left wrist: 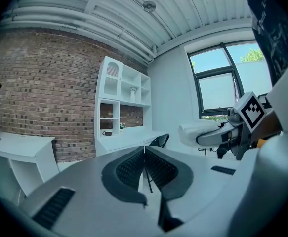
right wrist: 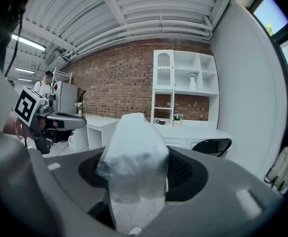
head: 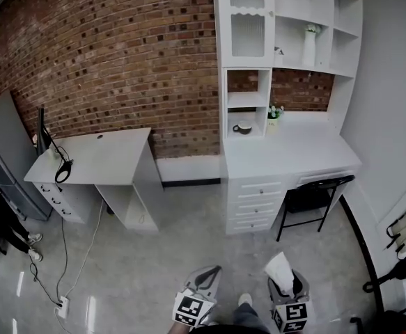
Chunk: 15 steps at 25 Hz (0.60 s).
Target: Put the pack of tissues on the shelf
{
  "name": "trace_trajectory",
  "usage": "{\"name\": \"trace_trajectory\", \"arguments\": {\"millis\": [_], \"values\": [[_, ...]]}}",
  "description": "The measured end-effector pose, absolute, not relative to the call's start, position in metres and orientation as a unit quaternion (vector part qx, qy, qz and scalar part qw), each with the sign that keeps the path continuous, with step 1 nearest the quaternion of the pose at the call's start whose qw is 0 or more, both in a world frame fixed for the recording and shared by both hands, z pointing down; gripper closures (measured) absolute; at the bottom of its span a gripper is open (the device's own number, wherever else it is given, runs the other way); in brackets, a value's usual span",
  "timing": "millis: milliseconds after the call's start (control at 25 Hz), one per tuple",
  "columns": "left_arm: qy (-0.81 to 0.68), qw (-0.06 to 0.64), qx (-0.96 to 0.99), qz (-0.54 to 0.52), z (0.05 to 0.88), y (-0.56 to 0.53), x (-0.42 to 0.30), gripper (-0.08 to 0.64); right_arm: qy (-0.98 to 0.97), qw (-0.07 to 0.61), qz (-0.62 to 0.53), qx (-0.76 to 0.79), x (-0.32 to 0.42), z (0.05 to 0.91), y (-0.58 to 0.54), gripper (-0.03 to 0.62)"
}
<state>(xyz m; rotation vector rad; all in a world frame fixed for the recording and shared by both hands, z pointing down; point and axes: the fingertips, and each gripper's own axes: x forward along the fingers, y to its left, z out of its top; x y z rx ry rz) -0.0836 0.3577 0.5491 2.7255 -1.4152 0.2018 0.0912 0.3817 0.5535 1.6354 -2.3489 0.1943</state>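
At the near edge of the head view, the left gripper (head: 204,281) has its jaws pressed together, with nothing between them. Just to its right, the right gripper (head: 288,289) has its jaws parted about halfway and clamped on the pack of tissues (right wrist: 133,158). The white, plastic-wrapped pack stands upright between the pads, and its top rises well above the jaws. Both grippers hang over the pale floor (head: 154,263), well apart from the furniture.

Farther on and to the right, a black chair (head: 315,195) is tucked under a white desk (head: 293,152) with drawers. On the far side of that desk rises the white shelf (head: 290,26). A dark cup (head: 242,127) sits in a low compartment and a white vase (head: 309,44) in a higher one. A small plant (head: 275,113) stands on the desk just beside the shelf. To the left, a second white desk (head: 98,156) stands against the brick wall (head: 119,54) farthest back.
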Motion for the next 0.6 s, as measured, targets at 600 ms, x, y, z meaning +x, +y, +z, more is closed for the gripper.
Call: {"name": "trace_trajectory", "arguments": {"millis": [600], "values": [[-0.463,0.037,0.883,0.069,0.548,0.305,-0.059,0.548,-0.819,0.169,0.061,0.545,0.110,0.563,0.319,0.327]]}}
